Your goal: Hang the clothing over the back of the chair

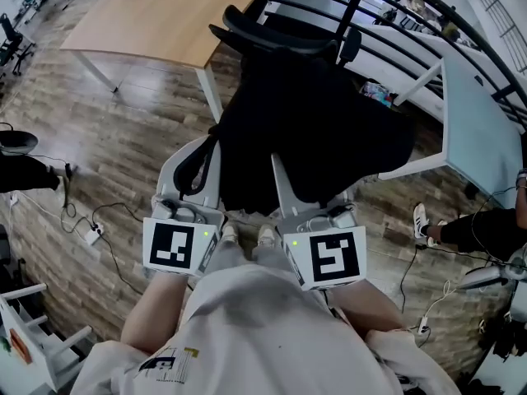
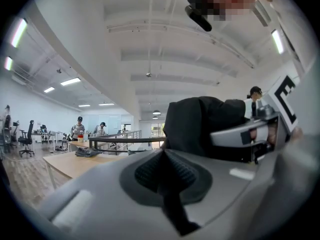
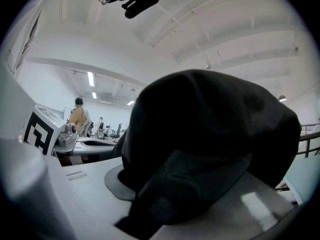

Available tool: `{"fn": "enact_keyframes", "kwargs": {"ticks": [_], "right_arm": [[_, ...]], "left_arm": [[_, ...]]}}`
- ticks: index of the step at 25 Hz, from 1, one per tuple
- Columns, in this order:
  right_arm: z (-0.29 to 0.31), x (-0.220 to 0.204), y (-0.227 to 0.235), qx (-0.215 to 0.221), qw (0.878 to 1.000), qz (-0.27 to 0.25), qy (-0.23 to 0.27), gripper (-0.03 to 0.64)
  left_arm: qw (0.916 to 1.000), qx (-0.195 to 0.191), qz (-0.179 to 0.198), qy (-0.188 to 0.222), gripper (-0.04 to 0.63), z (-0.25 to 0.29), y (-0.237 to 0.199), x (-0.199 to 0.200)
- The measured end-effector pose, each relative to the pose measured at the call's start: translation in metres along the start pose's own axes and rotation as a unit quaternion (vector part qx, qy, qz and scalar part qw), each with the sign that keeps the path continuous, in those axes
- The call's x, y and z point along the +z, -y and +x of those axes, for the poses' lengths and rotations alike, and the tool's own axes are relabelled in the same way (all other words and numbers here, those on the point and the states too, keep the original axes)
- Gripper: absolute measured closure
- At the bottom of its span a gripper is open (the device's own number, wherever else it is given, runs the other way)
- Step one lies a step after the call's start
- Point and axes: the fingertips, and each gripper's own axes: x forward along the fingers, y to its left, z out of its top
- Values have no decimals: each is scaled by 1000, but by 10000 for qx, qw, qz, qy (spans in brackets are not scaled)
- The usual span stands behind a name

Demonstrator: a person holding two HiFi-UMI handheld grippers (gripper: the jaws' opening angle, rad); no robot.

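A black garment [image 1: 317, 130] hangs bunched in front of me, between my grippers and a black office chair [image 1: 272, 33] whose back and headrest rise just beyond it. My left gripper [image 1: 198, 159] is shut on a thin edge of the cloth, which loops beside its fingers. In the left gripper view its pads [image 2: 162, 159] meet on a dark strip, and the garment [image 2: 195, 126] bulks to the right. My right gripper [image 1: 284, 175] is shut on a thick fold. The garment [image 3: 210, 134] fills the right gripper view and hides the right gripper [image 3: 150, 204] and its pads.
A wooden table [image 1: 156, 19] stands at the back left and a white desk [image 1: 482, 122] at the right. A black railing [image 1: 395, 15] runs behind the chair. Cables and a power strip [image 1: 90, 235] lie on the wood floor at the left. Another person's shoe [image 1: 420, 218] shows at the right.
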Motion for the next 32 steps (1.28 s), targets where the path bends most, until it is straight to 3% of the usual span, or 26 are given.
{"fn": "enact_keyframes", "kwargs": {"ticks": [10, 22, 32], "right_arm": [[3, 5, 14, 217, 9995, -228, 102, 485], [61, 17, 20, 60, 9990, -406, 171, 482], [134, 74, 28, -124, 9972, -587, 447, 480]], "left_arm": [[9994, 340, 10, 92, 594, 9, 9, 1], [9992, 259, -198, 235, 594, 56, -37, -4], [9980, 39, -225, 587, 594, 114, -102, 31]]}}
